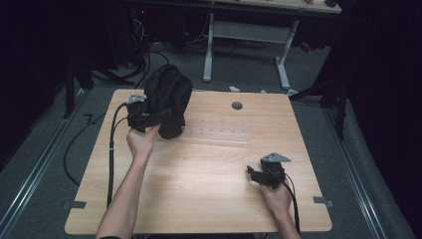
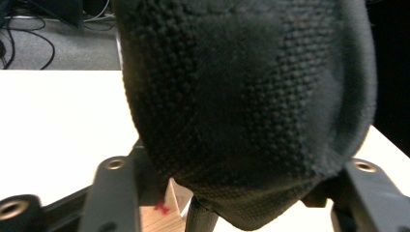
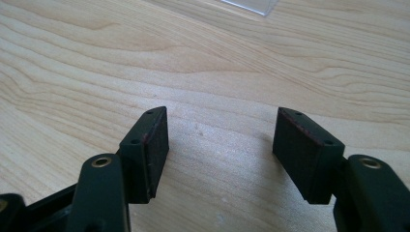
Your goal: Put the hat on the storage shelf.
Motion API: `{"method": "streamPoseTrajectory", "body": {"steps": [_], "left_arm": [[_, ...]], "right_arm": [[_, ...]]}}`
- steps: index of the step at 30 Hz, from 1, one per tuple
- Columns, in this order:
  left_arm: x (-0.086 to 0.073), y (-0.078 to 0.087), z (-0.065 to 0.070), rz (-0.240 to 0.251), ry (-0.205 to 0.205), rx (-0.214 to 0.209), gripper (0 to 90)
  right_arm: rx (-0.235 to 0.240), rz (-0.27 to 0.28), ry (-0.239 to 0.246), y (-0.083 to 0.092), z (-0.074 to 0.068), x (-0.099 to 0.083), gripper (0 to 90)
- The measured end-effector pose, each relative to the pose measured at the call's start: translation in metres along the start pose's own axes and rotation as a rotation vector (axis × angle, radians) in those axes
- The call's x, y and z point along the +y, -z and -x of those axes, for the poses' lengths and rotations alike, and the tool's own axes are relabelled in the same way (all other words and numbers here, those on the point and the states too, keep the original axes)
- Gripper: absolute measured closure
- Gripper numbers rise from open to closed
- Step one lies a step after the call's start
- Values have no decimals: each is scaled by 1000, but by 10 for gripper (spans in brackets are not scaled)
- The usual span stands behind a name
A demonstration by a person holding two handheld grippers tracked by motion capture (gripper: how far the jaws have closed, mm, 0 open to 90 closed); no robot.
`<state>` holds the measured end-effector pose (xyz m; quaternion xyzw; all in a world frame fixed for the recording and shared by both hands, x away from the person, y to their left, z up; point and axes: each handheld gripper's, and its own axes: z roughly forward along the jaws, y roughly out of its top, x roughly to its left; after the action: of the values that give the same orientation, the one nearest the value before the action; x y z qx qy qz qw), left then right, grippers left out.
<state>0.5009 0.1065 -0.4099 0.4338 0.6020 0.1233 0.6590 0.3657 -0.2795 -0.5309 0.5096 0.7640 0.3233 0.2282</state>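
- At the table's (image 1: 199,164) far-left corner, the left gripper (image 1: 149,118) holds a black knitted garment (image 1: 168,99) up off the wood; the cloth hangs bunched from the grip, its lower end seemingly close to or brushing the surface.
- From the left gripper view, the garment (image 2: 246,106) drapes over and between the two arms; the fingers appear clamped on its lower fold, though the cloth hides the pads themselves.
- Progress, as a judgement: the pick-up is done, while any spreading, folding or setting down is not yet begun.
- Centre of the table: a clear flat strip (image 1: 219,133) lies just right of the hanging cloth.
- Near the right front edge, the right gripper (image 1: 259,175) rests low over bare wood, well apart from the garment.
- Its fingers (image 3: 147,145) stand wide, with nothing between them, ready to take a second hold.
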Motion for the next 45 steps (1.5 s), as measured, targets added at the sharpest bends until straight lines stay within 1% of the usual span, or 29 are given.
{"method": "streamPoseTrajectory", "body": {"steps": [2,4,7,9,11,14,16,18,22,27,32,35,37,41,45], "left_arm": [[1,3,0,-6,7,-13,337],[3,6,1,-3,11,-20,311],[7,14,3,-13,15,-32,272],[7,22,4,-6,5,-47,267],[6,29,3,0,-12,-42,236],[1,41,-1,-8,-23,-49,223],[-4,49,-5,-25,-39,-52,219],[-12,57,-9,-36,-63,-54,214],[-25,71,-20,-55,-85,-48,214],[-37,82,-31,-67,-87,-36,218],[-52,88,-39,-94,-92,-30,223],[-62,90,-45,-116,-95,-20,228],[-69,90,-50,-139,-110,-8,233],[-84,91,-58,-192,-135,-1,243],[-95,93,-62,-198,-149,5,250]], "right_arm": [[0,-1,-1,0,0,0,379],[0,-1,-1,0,0,0,379],[0,0,0,0,0,0,379],[0,0,0,0,0,0,379],[0,0,0,0,0,0,379],[1,0,-1,0,0,0,379],[1,0,-1,0,0,0,379],[1,0,0,0,0,0,379],[0,0,-1,0,0,0,379],[0,0,-1,0,0,0,378],[0,0,0,0,0,0,378],[0,-1,-1,0,0,0,378],[1,0,-1,0,0,0,379],[0,-1,-2,0,0,0,379],[0,0,0,0,0,0,379]]}}
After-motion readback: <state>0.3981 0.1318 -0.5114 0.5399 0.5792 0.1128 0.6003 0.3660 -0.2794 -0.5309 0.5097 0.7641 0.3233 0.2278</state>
